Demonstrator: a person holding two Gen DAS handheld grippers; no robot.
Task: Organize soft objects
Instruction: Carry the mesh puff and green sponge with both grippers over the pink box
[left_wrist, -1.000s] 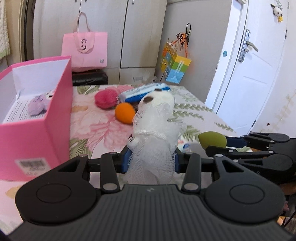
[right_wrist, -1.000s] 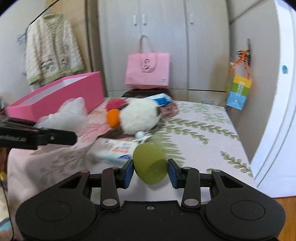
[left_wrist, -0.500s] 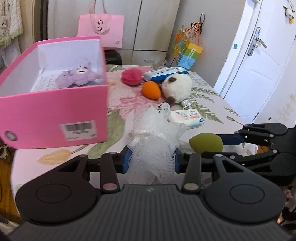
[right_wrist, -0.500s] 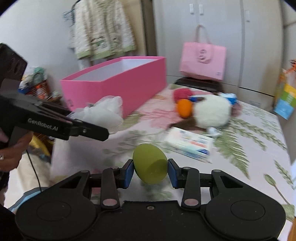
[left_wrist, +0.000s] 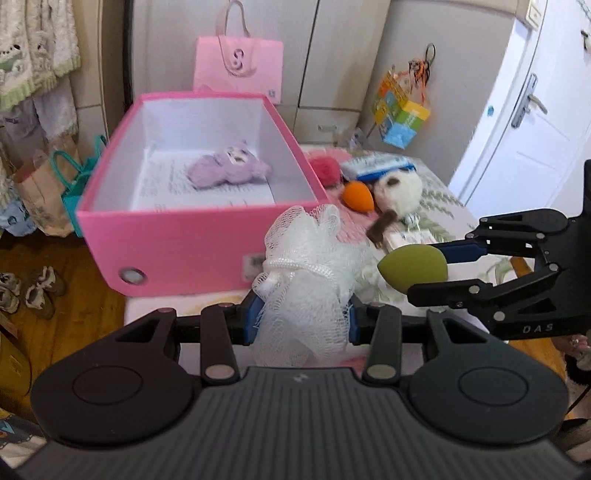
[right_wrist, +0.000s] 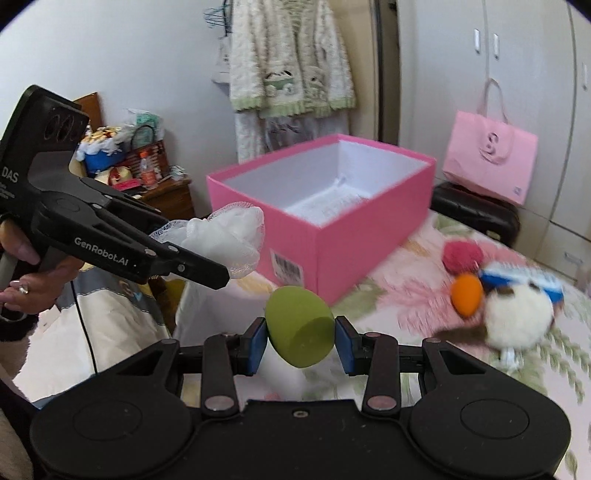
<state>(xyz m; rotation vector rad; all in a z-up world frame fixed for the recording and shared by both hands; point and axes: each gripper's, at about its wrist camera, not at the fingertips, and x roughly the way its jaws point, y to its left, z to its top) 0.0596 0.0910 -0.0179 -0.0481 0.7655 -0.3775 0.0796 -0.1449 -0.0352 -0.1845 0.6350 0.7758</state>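
My left gripper (left_wrist: 301, 319) is shut on a white mesh bath pouf (left_wrist: 308, 273), held in the air just in front of the near wall of the open pink box (left_wrist: 177, 236). A purple plush toy (left_wrist: 227, 170) lies inside the box. My right gripper (right_wrist: 300, 345) is shut on a green egg-shaped sponge (right_wrist: 299, 326), held to the right of the pouf; the sponge also shows in the left wrist view (left_wrist: 413, 266). The pouf (right_wrist: 229, 236) and the box (right_wrist: 332, 236) show in the right wrist view too.
On the floral bed cover (left_wrist: 443, 210) right of the box lie a pink pompom (left_wrist: 325, 168), an orange sponge (left_wrist: 356, 195), a white furry plush (left_wrist: 397, 192), a blue-white packet (left_wrist: 376, 166) and a tissue pack (left_wrist: 406, 238). A pink tote (left_wrist: 238, 68) stands behind. Wooden floor (left_wrist: 74, 295) lies left.
Both grippers have risen and swung left toward the pink box with their objects still held. The box's inside and the purple plush now show from above.
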